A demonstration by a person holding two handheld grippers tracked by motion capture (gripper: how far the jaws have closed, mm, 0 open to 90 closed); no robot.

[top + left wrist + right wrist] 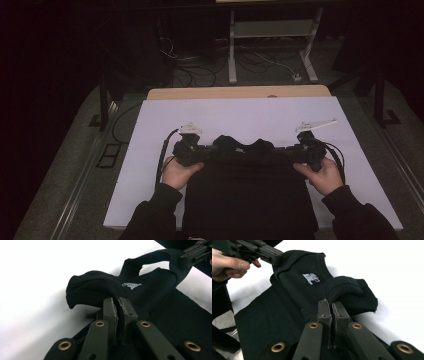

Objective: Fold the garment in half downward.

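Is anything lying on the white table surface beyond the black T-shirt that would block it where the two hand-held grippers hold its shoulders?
Nothing visible. The left hand-held gripper and right hand-held gripper are each shut on the black T-shirt at its shoulders, and the white table cover beyond the collar is bare up to its far edge.

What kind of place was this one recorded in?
Probably a lab or workshop set up for recording, not a home: a white-topped table under a black garment, loose cables on the floor, and a metal stand behind.
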